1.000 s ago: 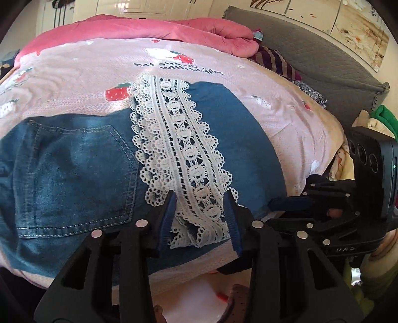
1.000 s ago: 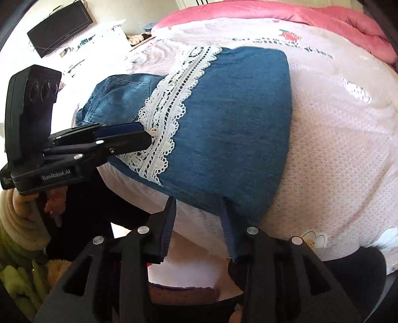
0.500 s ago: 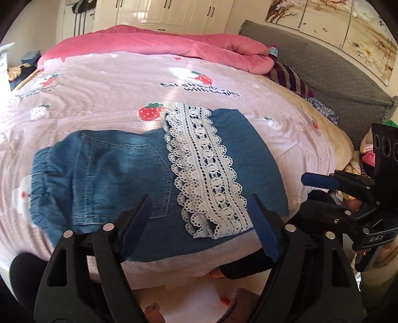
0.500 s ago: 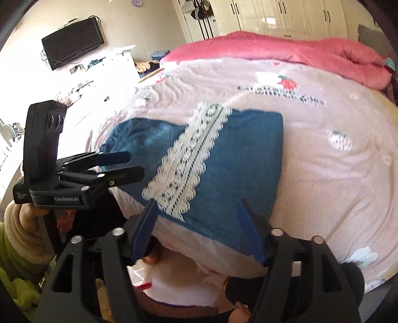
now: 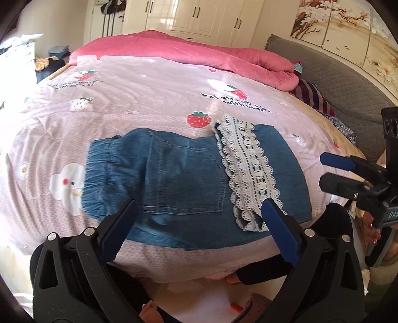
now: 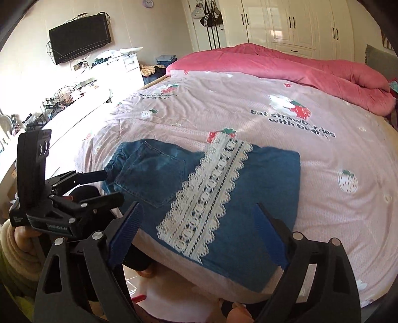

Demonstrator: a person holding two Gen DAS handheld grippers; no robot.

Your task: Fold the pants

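Blue denim pants [image 5: 179,183] lie folded flat near the bed's front edge, a white lace hem band [image 5: 248,171] laid across them and a back pocket facing up. They also show in the right wrist view [image 6: 261,193], with the lace band [image 6: 209,193]. My left gripper [image 5: 199,221] is open and empty, held back above the pants' near edge. My right gripper [image 6: 199,221] is open and empty, also drawn back from the pants. Each gripper shows in the other's view: the right one [image 5: 333,171], the left one [image 6: 109,186].
The pants lie on a pink strawberry-print bedsheet [image 5: 149,99]. A rolled pink quilt [image 5: 199,54] lies at the far side, a grey headboard [image 5: 335,82] on the right. White wardrobes [image 6: 298,22], a wall TV [image 6: 79,37] and a cluttered white desk [image 6: 82,82] stand beyond.
Both grippers opened, let go of the pants' edge and pulled back and up from the bed. The pants stay folded on the sheet.
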